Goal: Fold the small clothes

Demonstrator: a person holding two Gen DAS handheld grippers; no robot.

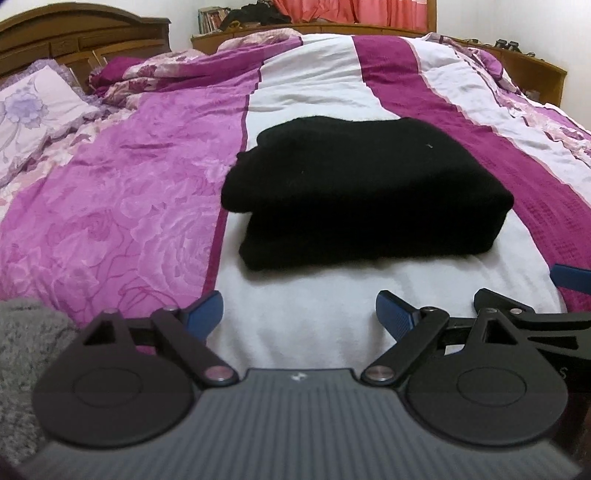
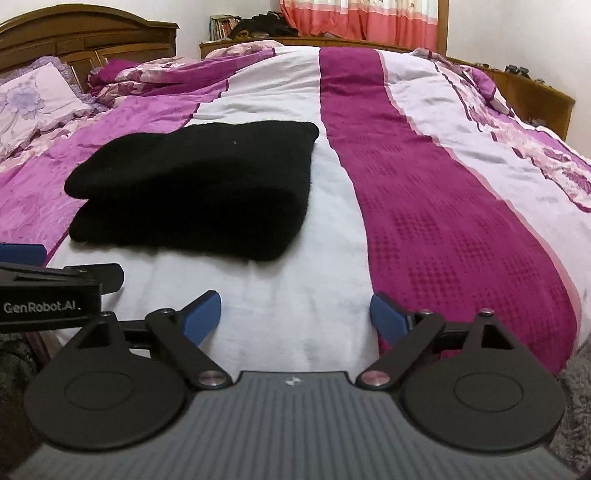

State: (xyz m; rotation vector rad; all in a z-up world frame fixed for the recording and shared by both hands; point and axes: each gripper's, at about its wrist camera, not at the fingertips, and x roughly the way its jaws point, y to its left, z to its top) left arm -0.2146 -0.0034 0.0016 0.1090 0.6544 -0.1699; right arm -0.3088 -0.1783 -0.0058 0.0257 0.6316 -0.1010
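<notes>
Lying just ahead of both fingers, black knit garment (image 1: 365, 188) looks soft, thick; pinch folded edge. Left gripper (image 1: 299, 317) & right gripper (image 2: 295, 317) wide open, empty.

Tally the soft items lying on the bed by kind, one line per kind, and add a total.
Folded black garment: 1
Floral pillow: 1
Striped bedspread: 1
Total: 3

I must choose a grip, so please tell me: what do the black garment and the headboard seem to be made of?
Garment: probably thick knit or fleece; matte, fuzzy edges, bulky folded layers.
Headboard: looks like brown wood, slightly glossy, with carved panels.
</notes>
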